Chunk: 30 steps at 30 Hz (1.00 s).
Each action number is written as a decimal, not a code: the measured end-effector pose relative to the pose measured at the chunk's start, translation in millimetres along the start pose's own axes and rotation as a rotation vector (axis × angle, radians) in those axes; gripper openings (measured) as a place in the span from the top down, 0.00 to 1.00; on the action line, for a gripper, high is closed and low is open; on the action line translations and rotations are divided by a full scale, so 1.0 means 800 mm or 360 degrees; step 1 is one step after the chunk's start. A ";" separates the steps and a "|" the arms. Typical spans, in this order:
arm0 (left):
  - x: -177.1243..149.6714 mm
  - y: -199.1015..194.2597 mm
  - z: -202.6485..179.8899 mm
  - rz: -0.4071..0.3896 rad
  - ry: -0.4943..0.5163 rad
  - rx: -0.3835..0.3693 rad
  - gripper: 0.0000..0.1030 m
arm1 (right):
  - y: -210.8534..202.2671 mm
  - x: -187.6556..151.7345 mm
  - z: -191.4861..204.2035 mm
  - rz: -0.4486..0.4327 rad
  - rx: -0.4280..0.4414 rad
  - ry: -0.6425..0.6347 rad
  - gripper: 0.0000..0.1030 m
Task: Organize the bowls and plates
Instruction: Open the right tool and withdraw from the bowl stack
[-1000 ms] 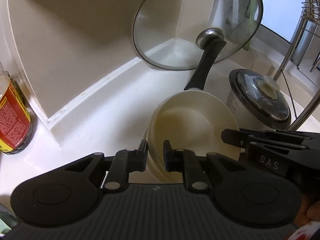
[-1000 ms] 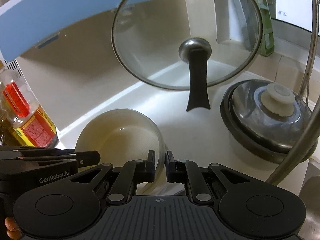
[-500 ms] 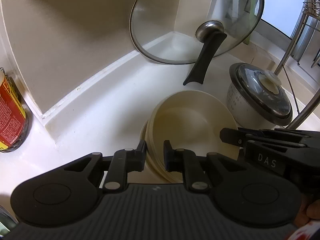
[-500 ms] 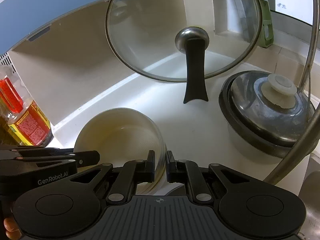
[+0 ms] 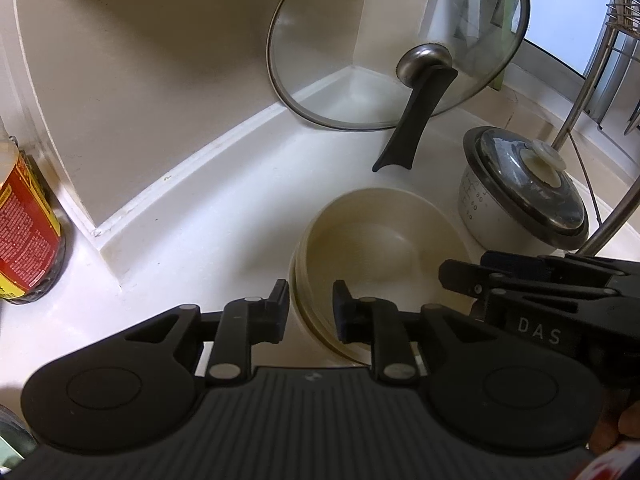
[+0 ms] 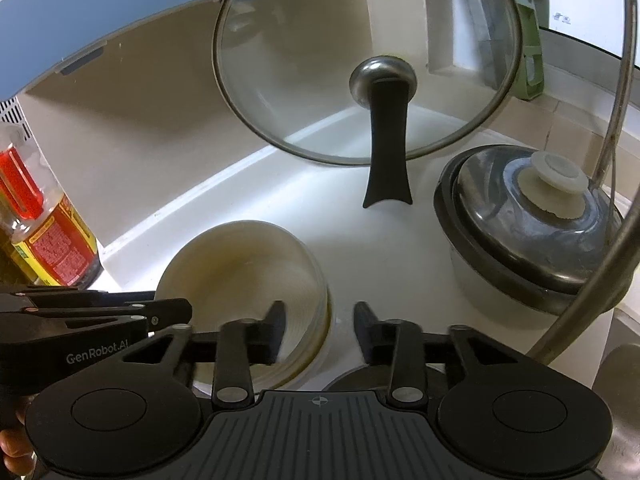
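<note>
Stack of cream bowls [image 5: 372, 248] on white counter [image 5: 224, 216], ctr-right of left view. Left gripper [image 5: 311, 306] released, jaws straddle near rim. Right gripper [image 6: 320, 330] released, stack's right rim btwn jaws. Glass lid [image 6: 368, 56] leans on wall behind; covered pot [image 6: 532, 224] right of frame, sauce bottle [image 5: 24, 220] left edge.

Home kitchen, white counter corner [image 5: 224, 216], glass pan lid [image 5: 360, 32], lidded pot [image 6: 532, 228], probably oil bottle [image 6: 44, 232]
</note>
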<state>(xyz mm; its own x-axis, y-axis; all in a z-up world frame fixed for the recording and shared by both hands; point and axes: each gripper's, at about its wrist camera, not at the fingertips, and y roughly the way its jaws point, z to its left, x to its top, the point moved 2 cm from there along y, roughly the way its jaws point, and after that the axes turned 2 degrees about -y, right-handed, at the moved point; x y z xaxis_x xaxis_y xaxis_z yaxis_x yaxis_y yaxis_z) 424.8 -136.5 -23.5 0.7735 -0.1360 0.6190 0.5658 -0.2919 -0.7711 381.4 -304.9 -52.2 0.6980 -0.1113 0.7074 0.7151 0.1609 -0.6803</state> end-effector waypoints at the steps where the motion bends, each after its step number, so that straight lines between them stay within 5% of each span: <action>1: 0.000 -0.001 0.000 -0.0003 0.0001 0.0007 0.81 | -0.001 -0.001 0.000 -0.0003 -0.0001 -0.0002 0.61; 21: -0.021 -0.046 -0.010 -0.0069 0.0017 -0.0014 0.80 | -0.047 -0.024 0.001 -0.0058 0.0093 0.0062 0.62; 30: -0.044 -0.071 -0.010 -0.0064 0.0026 0.0013 0.67 | -0.068 -0.045 0.009 -0.0033 0.0129 0.0051 0.61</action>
<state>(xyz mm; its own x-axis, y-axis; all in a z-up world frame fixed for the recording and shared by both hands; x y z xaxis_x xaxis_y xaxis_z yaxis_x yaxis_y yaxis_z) 363.2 -122.6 -0.8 0.7453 -0.1397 0.6519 0.5988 -0.2897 -0.7466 317.6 -302.4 -39.2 0.6850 -0.1468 0.7136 0.7248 0.2368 -0.6470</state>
